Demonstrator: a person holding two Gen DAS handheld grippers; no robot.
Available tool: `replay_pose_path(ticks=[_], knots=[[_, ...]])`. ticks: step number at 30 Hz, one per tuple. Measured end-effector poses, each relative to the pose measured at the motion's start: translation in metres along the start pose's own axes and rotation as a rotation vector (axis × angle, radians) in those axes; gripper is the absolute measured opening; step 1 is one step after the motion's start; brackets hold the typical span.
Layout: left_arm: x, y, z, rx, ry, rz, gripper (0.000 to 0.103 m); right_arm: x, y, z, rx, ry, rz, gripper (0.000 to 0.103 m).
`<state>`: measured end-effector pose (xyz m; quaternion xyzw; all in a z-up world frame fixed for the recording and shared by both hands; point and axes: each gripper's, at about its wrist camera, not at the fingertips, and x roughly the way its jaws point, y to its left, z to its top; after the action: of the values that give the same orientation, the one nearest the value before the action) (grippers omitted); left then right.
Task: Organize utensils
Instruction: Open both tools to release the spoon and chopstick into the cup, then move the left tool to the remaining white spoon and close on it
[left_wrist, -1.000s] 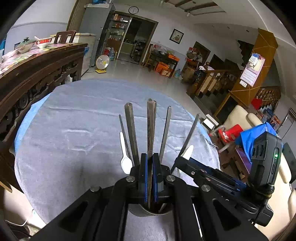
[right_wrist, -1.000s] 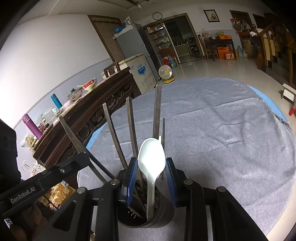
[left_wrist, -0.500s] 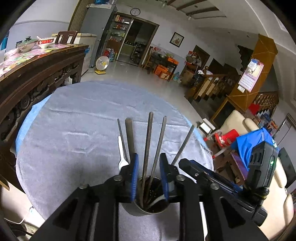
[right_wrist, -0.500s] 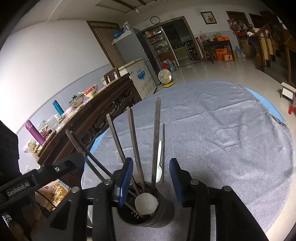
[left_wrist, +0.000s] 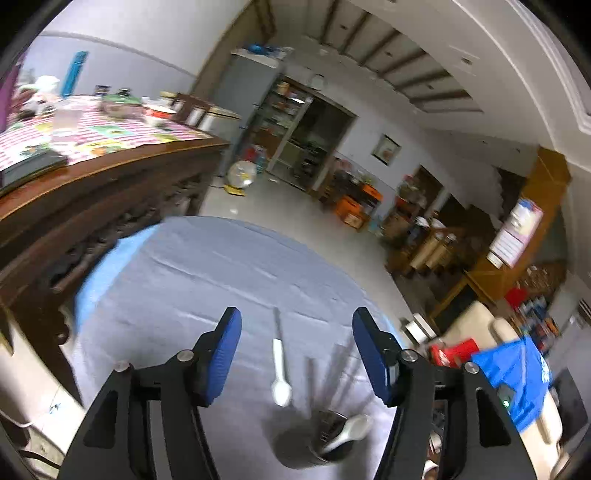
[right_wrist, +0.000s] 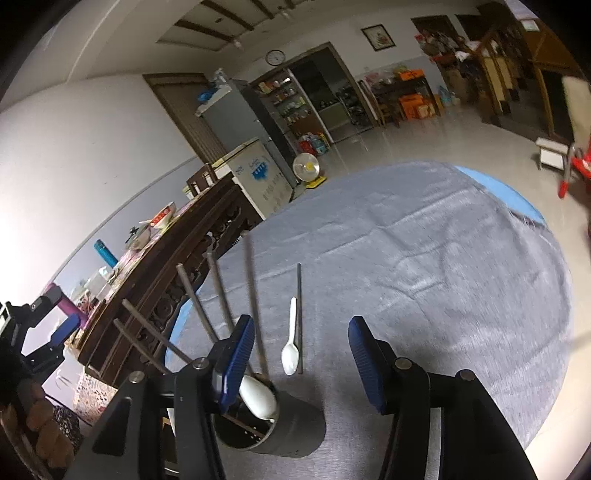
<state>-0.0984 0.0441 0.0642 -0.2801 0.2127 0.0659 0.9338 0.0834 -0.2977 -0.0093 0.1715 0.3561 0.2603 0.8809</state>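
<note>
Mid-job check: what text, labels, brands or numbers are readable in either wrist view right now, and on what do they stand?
No text reads clearly in either view.
Blue logo on the white chest freezer: too small to read.
Numerals on the wall clock: too small to read.
Print on the wall poster, which hangs on the wooden column: blurred.

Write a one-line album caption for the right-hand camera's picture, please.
Open right gripper above a grey holder of utensils; a white spoon and one chopstick remain on the tablecloth.
</note>
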Motion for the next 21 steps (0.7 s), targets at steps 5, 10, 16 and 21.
replay_pose_path(ticks=[5, 10, 16, 21], knots=[[0.032, 0.054, 0.006, -0.105, 0.078, 0.138, 0.066, 0.012, -0.029, -0.001, 0.064, 0.06, -0.023, 0.057], [0.1, 0.097, -0.014, -0.142, 0.289, 0.254, 0.066, 0.036, -0.059, -0.006, 0.115, 0.163, -0.051, 0.057], [0.191, 0.096, -0.031, -0.053, 0.548, 0.239, 0.065, 0.061, -0.089, -0.012, 0.159, 0.245, -0.091, 0.057], [0.267, 0.062, -0.035, 0.052, 0.724, 0.193, 0.065, 0.072, -0.096, -0.013, 0.172, 0.27, -0.102, 0.057]])
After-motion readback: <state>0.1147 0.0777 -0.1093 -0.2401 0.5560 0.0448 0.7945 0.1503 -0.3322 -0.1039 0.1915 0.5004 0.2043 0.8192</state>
